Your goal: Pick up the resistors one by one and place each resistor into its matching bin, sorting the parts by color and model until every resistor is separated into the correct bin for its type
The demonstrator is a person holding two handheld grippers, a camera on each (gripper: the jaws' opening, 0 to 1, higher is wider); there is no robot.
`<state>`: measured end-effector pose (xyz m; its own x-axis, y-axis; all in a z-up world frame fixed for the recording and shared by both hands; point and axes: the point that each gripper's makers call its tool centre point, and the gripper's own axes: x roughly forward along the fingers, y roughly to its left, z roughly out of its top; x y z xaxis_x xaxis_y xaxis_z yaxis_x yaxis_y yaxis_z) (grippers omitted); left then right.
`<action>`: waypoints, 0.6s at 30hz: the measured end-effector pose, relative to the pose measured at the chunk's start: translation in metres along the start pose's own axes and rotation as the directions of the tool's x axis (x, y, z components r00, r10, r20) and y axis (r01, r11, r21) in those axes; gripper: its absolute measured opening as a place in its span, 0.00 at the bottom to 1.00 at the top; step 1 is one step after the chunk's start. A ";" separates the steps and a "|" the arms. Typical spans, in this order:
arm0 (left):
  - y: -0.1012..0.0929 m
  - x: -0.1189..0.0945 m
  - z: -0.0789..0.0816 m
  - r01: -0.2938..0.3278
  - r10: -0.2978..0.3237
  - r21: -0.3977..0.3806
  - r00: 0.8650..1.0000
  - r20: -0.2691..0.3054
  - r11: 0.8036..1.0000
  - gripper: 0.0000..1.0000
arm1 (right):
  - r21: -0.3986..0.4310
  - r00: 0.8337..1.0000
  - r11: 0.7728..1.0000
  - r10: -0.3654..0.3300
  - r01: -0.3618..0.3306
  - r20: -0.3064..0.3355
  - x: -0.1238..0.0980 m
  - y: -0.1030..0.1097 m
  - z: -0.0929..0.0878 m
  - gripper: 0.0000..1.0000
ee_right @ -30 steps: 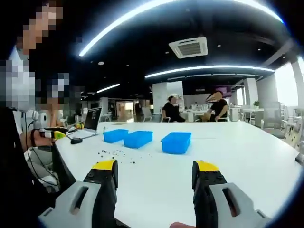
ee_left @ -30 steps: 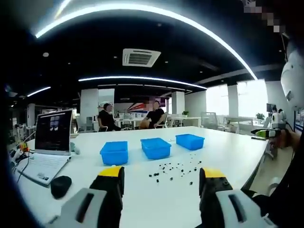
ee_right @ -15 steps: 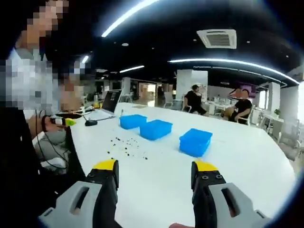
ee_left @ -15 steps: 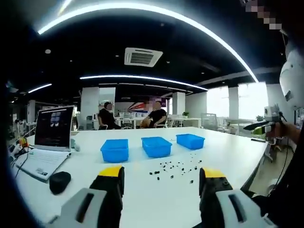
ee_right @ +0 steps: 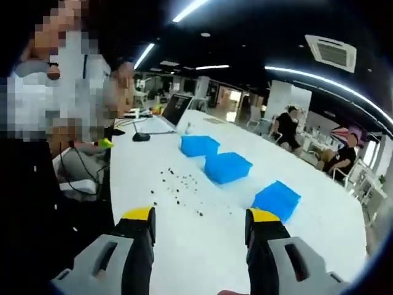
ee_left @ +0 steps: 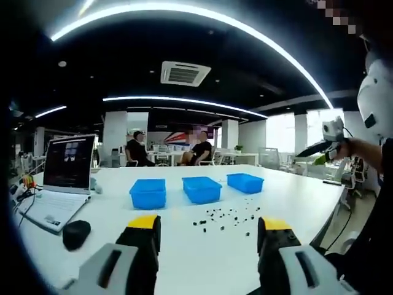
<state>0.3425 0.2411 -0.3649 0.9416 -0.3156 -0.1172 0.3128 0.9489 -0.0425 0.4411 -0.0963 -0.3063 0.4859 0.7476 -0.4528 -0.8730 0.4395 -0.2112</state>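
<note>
Since the earlier frames you swung and rolled your right gripper [ee_right: 199,224] leftward, so in the right gripper view the white table [ee_right: 227,246] ran off on a slant; in the left gripper view that same gripper [ee_left: 322,145] had risen to the far right, held in your hand above the table edge. Your left gripper [ee_left: 209,230] barely shifted.

Both grippers stood wide open, yellow-tipped jaws well apart, with nothing between them. Neither touched the table.

From the left gripper view, three blue bins sat in a row across the table: the left bin [ee_left: 148,194], the middle bin [ee_left: 202,189] and the right bin [ee_left: 245,182], each apart from its neighbour. The resistors [ee_left: 224,216] lay as a loose scatter of small dark specks on the bare tabletop in front of the middle and right bins, closer to you than the bins. They were too small for you to tell colour or model. I could not tell whether any bin held anything.

To the left stood an open laptop [ee_left: 61,184], with a dark mouse [ee_left: 76,234] just in front of it. Two seated people [ee_left: 166,152] were beyond the table's far side.

From the right gripper view, the resistors [ee_right: 178,187] lay between your jaws and the bins [ee_right: 227,168], with your body [ee_right: 43,153] at the left.
</note>
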 end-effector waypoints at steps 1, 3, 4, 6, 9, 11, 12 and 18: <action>-0.001 0.000 0.000 0.004 -0.004 0.000 1.000 -0.002 1.000 0.65 | -0.020 1.000 1.000 0.015 -0.015 -0.013 0.003 0.000 0.003 0.59; -0.004 0.000 -0.002 0.018 -0.018 -0.006 1.000 -0.008 1.000 0.65 | -0.058 0.998 0.997 0.046 -0.049 -0.047 0.010 0.001 0.007 0.59; -0.007 0.000 -0.003 0.027 -0.028 -0.008 1.000 -0.011 1.000 0.65 | -0.070 0.996 0.995 0.064 -0.069 -0.061 0.014 0.003 0.009 0.58; -0.014 0.001 -0.005 0.055 -0.055 -0.010 0.998 -0.015 0.998 0.65 | -0.089 0.993 0.992 0.085 -0.092 -0.082 0.020 0.004 0.013 0.58; -0.018 0.003 -0.006 0.073 -0.073 -0.010 0.997 -0.026 0.997 0.65 | -0.135 0.983 0.980 0.128 -0.146 -0.136 0.030 0.010 0.015 0.58; -0.018 0.004 -0.006 0.077 -0.077 -0.009 0.997 -0.029 0.997 0.65 | -0.160 0.977 0.973 0.144 -0.169 -0.157 0.036 0.012 0.016 0.58; -0.018 0.005 -0.005 0.081 -0.081 -0.008 0.996 -0.031 0.997 0.65 | -0.164 0.974 0.970 0.153 -0.180 -0.165 0.039 0.013 0.017 0.58; -0.018 0.007 0.005 0.087 -0.087 0.006 0.996 -0.018 0.996 0.65 | -0.169 0.949 0.957 0.188 -0.235 -0.251 0.057 0.014 0.009 0.53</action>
<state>0.3446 0.2217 -0.3600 0.9083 -0.3973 -0.1306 0.3947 0.9176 -0.0464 0.4574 -0.0431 -0.3275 0.2865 0.6673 -0.6875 -0.9567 0.1611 -0.2423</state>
